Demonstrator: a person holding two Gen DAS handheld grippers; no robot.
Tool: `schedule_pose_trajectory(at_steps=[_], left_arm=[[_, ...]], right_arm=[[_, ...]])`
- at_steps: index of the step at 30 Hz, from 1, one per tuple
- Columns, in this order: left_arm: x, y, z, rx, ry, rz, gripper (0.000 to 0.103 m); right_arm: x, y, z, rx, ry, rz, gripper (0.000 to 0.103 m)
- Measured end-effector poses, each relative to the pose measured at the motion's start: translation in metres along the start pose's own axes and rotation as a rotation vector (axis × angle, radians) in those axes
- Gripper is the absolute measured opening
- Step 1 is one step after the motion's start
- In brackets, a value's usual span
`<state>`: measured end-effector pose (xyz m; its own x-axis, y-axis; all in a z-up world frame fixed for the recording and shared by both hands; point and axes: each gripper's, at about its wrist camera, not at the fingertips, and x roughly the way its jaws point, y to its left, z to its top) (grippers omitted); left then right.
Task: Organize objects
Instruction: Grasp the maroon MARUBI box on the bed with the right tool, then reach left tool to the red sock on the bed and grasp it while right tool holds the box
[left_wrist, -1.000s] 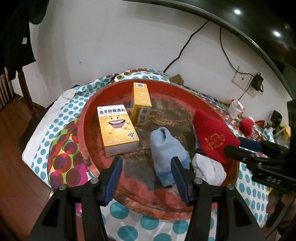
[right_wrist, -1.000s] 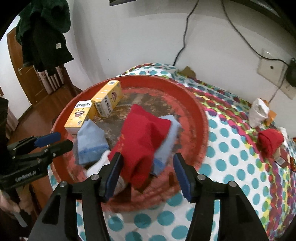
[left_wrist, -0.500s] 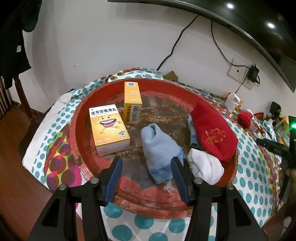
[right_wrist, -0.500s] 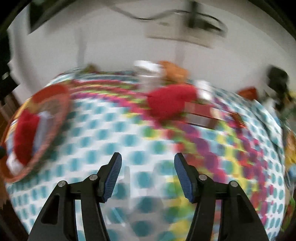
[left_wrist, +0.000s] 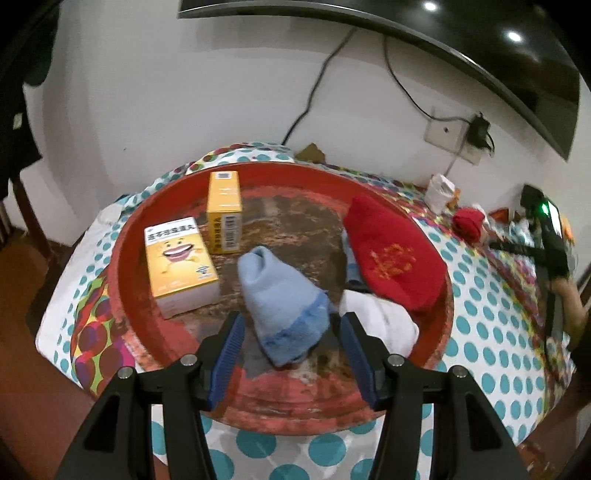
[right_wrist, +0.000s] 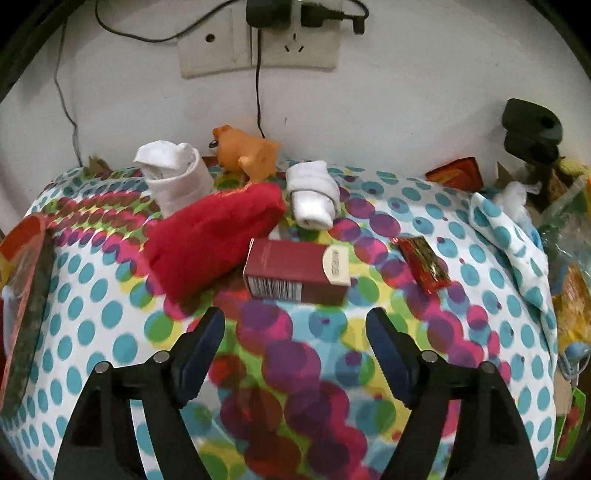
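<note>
In the left wrist view a round red tray (left_wrist: 439, 325) holds two yellow boxes (left_wrist: 177, 266) (left_wrist: 224, 214), a light blue sock (left_wrist: 280, 295), a red sock (left_wrist: 391, 258) and a white sock (left_wrist: 384, 321). My left gripper (left_wrist: 291, 345) is open; the blue sock's cuff end lies between its fingertips, untouched. My right gripper (right_wrist: 295, 332) hovers over the dotted cloth, jaws opening, nothing between them. Just ahead of it lie a dark red box (right_wrist: 295, 275) and a second red sock (right_wrist: 214, 243). From the left wrist view the right gripper (left_wrist: 498, 246) shows at the far right.
Against the wall stand two rolled white socks (right_wrist: 173, 177) (right_wrist: 314, 199) and an orange toy animal (right_wrist: 247, 151). A red foil packet (right_wrist: 424, 269) lies right of the box. Cables hang from wall sockets (right_wrist: 258, 40). Clutter fills the table's right end; the tray's rim (right_wrist: 29, 277) shows left.
My right gripper left the red sock lying in the tray, swung right across the cloth to the dark red box, and its jaws widened. The left gripper edged closer to the blue sock.
</note>
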<state>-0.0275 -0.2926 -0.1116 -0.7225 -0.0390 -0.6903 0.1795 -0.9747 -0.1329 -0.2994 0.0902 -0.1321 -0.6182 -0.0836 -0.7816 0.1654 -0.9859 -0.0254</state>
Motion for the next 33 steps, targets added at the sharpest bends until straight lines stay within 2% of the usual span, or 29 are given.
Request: schedule_pose_trajectory(at_steps=[5, 8, 9, 11, 22, 29, 33], left_arm=[[0.002, -0.012, -0.003, 0.051, 0.0, -0.008, 0.056], [0.001, -0.012, -0.003, 0.052, -0.005, -0.009, 0.056], [0.0, -0.012, -0.003, 0.049, -0.007, -0.011, 0.056], [0.001, -0.01, -0.003, 0.039, -0.006, -0.019, 0.056], [0.004, -0.009, -0.003, 0.024, 0.004, -0.01, 0.056], [0.002, -0.01, -0.003, 0.017, 0.007, -0.013, 0.056], [-0.002, -0.017, -0.003, 0.054, -0.004, -0.01, 0.056]], right_arm=[[0.016, -0.002, 0.009, 0.019, 0.005, -0.01, 0.077], [0.02, -0.003, 0.011, 0.013, 0.006, -0.016, 0.073], [0.023, -0.003, 0.011, 0.01, 0.015, -0.008, 0.064], [0.023, -0.004, 0.01, 0.008, 0.016, -0.001, 0.061], [0.017, -0.005, 0.006, 0.016, 0.015, 0.002, 0.06], [0.002, -0.017, -0.013, 0.024, 0.014, -0.001, 0.06], [-0.008, -0.031, -0.026, 0.033, 0.015, -0.009, 0.06]])
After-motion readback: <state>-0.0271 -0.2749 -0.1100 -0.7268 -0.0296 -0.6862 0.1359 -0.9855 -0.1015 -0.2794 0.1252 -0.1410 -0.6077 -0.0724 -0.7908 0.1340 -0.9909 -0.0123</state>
